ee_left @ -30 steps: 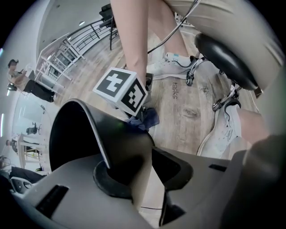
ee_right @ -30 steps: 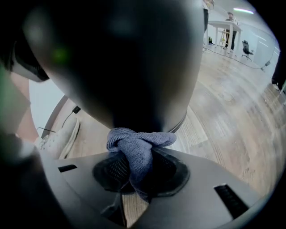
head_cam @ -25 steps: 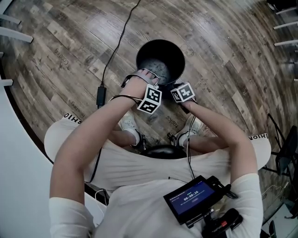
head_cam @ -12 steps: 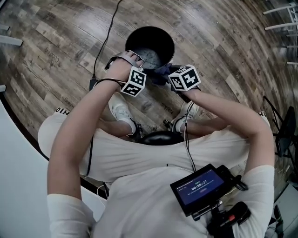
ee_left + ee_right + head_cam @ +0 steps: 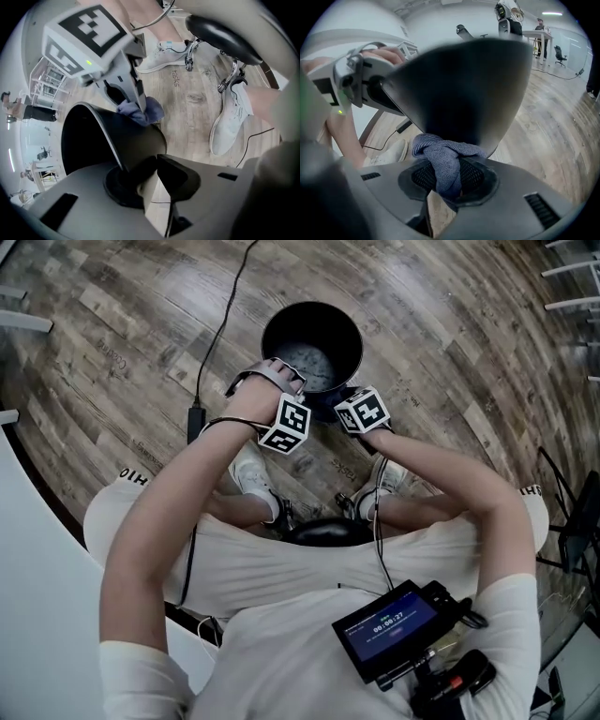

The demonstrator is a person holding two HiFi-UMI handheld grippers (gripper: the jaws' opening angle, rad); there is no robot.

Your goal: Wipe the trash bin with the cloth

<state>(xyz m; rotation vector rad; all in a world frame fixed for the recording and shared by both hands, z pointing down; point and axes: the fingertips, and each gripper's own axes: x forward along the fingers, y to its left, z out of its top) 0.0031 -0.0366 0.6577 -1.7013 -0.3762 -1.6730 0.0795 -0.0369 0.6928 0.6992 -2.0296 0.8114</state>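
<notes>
Bin: I look down into the black trash bin (image 5: 277,334). It stands on the wood floor (image 5: 450,324), just beyond my feet, with its mouth open towards my head camera.

Left gripper: My left gripper (image 5: 154,168) is clamped on the near rim of the bin. One jaw is inside and the other outside, with the wall caught between the pads. The jaws have just been closing onto that wall.

Right gripper: My right gripper (image 5: 447,180) is clenched on the cloth (image 5: 443,159). The wad bulges out past the tips of the jaws.

Cloth: It is blue-grey and bunched into a knot. It presses against the outer wall of the bin on the side nearest me, close below the rim. From the left gripper view I see it touching the black wall just beside my left jaws.

Hands: Both come in from the near side of the bin. The two marker cubes sit close together, the left one at the rim and the right one just outside it.

Floor around: A black cable (image 5: 220,324) runs across the boards to the left of the bin. My white shoes (image 5: 248,470) rest between the bin and the black seat (image 5: 323,532).

On my chest: A small screen (image 5: 389,629) is lit blue. I cannot read its print.
</notes>
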